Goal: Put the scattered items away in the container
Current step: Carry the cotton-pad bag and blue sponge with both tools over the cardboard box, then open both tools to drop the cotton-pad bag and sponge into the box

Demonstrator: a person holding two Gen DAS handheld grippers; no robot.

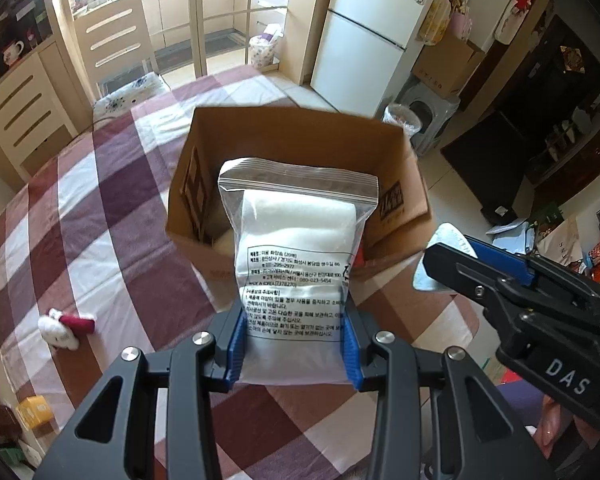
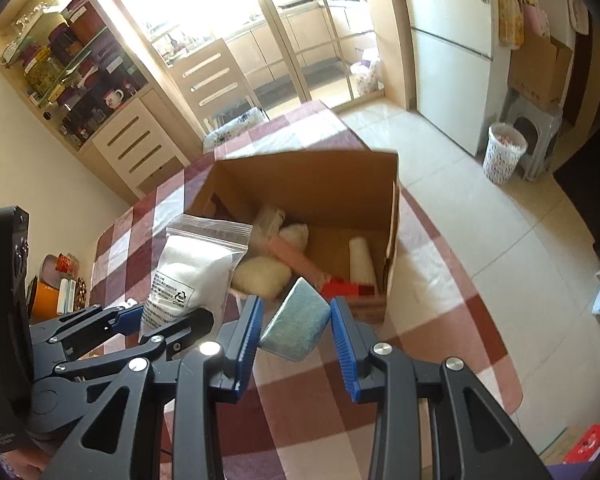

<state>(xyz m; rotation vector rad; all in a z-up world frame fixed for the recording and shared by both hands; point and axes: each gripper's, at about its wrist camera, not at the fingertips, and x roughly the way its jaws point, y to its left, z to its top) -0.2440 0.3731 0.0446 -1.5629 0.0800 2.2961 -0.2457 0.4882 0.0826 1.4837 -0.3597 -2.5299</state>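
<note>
Left of the left fingers, well apart on the plaid tablecloth (image 1: 112,216), a small white plush toy with a red part (image 1: 65,325) lies on its side; a yellow box (image 1: 35,417) sits further left near the table edge. Left gripper (image 1: 296,354) is clamped on a clear zip bag of white cotton pads (image 1: 296,264), blue pads (image 1: 236,354) pressing both lower edges, bag upright with the zip end up, printed label facing the camera. Bag is held just in front of and above the near wall of the open cardboard box (image 1: 300,128), which stands straight ahead of the fingertips. Right of that, right gripper (image 2: 296,330) grips a blue-green sponge block (image 2: 296,326), tilted, squeezed between both blue pads (image 2: 342,340), hovering at the box's near edge. In the right wrist view, beyond the fingertips inside the box: a pale cushion-like pouch (image 2: 262,278), a pink stick (image 2: 294,258), a red item (image 2: 346,289) and a white roll (image 2: 361,260) standing against the right wall. Far right of the box, white fridge (image 2: 452,52) and floor tiles.
</note>
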